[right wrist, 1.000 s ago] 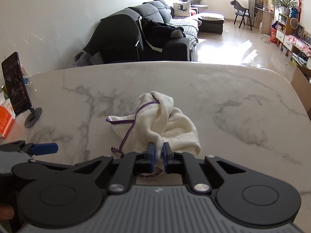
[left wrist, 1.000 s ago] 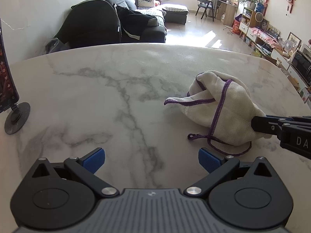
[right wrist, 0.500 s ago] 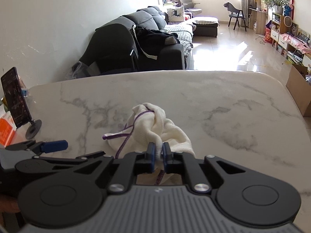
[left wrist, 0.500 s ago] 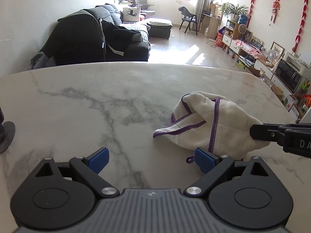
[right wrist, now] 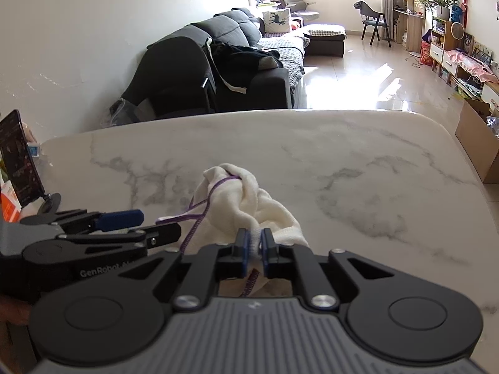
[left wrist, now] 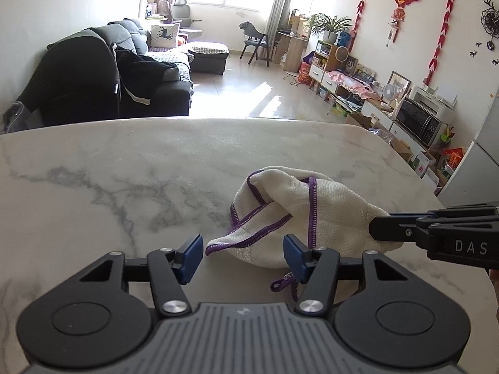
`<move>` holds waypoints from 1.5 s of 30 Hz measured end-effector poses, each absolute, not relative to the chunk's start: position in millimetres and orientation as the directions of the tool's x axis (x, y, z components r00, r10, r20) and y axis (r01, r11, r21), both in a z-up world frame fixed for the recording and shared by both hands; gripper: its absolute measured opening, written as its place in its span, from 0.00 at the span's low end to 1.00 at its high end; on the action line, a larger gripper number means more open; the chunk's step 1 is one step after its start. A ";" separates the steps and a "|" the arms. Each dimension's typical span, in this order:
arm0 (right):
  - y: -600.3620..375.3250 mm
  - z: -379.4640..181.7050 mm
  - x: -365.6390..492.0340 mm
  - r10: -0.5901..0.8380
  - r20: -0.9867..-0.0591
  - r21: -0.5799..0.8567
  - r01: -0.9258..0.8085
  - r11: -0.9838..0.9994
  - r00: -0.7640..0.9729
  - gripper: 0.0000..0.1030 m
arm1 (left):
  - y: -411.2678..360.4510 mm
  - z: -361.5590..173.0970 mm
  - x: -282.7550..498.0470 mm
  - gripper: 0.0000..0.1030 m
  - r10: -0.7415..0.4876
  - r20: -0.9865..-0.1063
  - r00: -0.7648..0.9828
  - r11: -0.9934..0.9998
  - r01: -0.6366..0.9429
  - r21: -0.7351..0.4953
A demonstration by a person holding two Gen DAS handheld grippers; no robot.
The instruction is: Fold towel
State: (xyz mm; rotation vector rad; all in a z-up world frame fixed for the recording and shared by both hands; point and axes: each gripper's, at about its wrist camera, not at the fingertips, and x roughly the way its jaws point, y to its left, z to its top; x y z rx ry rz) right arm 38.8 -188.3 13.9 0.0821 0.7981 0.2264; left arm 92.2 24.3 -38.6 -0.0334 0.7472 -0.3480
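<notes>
**Ana:** Cream, loosely woven cloth with purple stitched edging, that is the towel (left wrist: 315, 215), and it is lying bunched in a heap on the white grey-veined marble worktop (left wrist: 124, 168), nearer the right side in the left wrist view.

**Ben:** Which claw is holding it?

**Ana:** The right claw (right wrist: 255, 244) is pinching a fold of the near edge between its blue pads, jaws almost fully together. The left claw (left wrist: 243, 257) is closing, and a purple-hemmed corner is lying between its blue fingers (left wrist: 190, 254), but the pads are not pressing on the cloth yet.

**Ben:** So which step is this?

**Ana:** I am judging it as picking up a second corner, so that the heap can be spread before any fold is made. Nothing is folded yet.

**Ben:** And the next move?

**Ana:** The left claw is needing a firm bite on the hem itself, not on the loose purple loop (left wrist: 282, 282) trailing beside it. Then both hands should be drawing apart to pull the cloth flat.

**Ben:** Anything else nearby?

**Ana:** A dark phone on a round-footed stand (right wrist: 18, 168) is standing well apart at the worktop's left edge.
</notes>
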 end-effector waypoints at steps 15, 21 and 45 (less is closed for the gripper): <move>-190.4 14.7 34.6 0.212 -0.697 0.140 -0.160 0.977 0.685 0.23 | 36.4 -56.9 104.9 0.05 -0.372 -0.700 0.610 0.928 0.226 -0.297; -182.4 19.2 21.9 0.214 -0.667 0.084 -0.214 0.973 0.713 0.45 | 38.2 -57.7 104.5 0.05 -0.378 -0.693 0.613 0.924 0.207 -0.322; -143.7 -8.7 25.1 0.261 -0.746 0.005 -0.386 0.922 0.613 0.33 | 38.4 -57.3 98.1 0.03 -0.380 -0.693 0.613 0.925 0.244 -0.292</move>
